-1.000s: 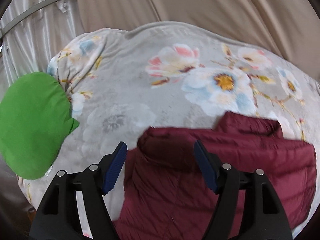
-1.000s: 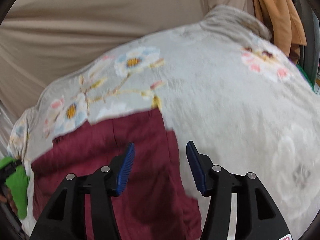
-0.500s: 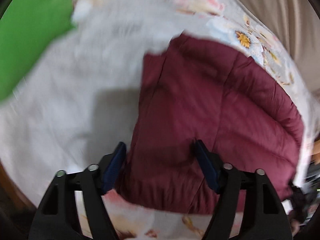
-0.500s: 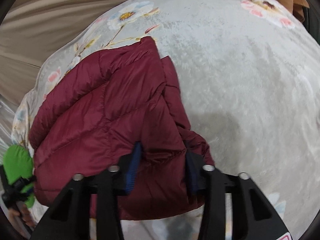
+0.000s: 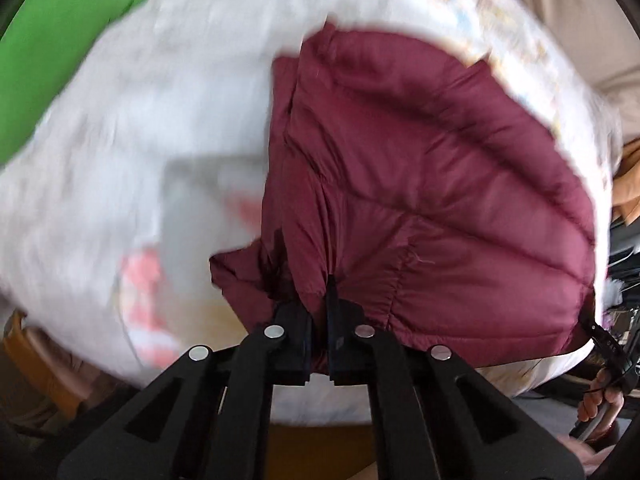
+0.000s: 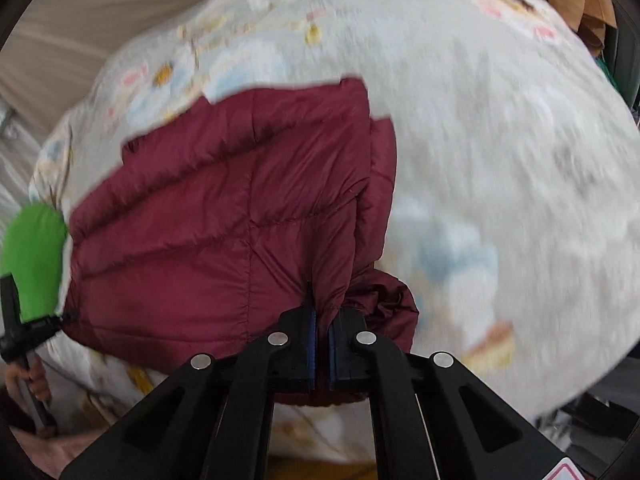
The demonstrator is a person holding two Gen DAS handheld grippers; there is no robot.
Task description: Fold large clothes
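Observation:
A maroon quilted puffer jacket (image 5: 420, 184) lies on a floral grey blanket (image 5: 120, 152) spread over the bed. My left gripper (image 5: 319, 320) is shut on the jacket's near hem at its left corner. In the right wrist view the jacket (image 6: 224, 232) fills the left half, and my right gripper (image 6: 322, 332) is shut on its near hem at the right corner, beside a bunched fold. The other gripper shows at each view's edge, at the jacket's far corner (image 6: 24, 332).
A green cushion (image 5: 52, 40) lies on the blanket at the far left, also in the right wrist view (image 6: 34, 256). Beige curtain (image 6: 72, 20) hangs behind the bed. Orange-brown clothing (image 6: 576, 4) hangs at the far right. The bed's near edge is just below both grippers.
Both grippers dropped to the jacket's near hem and closed on it; they were open a second ago. Both views are blurred by motion.

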